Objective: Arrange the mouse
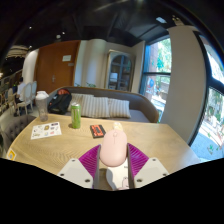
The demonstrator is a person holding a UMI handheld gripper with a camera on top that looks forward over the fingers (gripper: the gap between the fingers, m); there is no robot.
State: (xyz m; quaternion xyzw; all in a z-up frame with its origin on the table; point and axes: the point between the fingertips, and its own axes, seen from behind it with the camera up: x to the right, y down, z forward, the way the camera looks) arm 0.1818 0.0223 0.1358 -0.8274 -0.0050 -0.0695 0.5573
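Observation:
A pale pink computer mouse (113, 146) stands between my gripper's (112, 160) two purple-padded fingers (89, 159). Both pads press against its sides and it is held above the wooden table (60, 146), its nose pointing away from me. The rear of the mouse is hidden low between the fingers.
On the table beyond the fingers lie a small dark red box (97, 130), a green can (75, 116), a leaflet (45, 130) and a clear jug (41, 105). A sofa (110, 104) with cushions stands behind the table. Windows are at the right.

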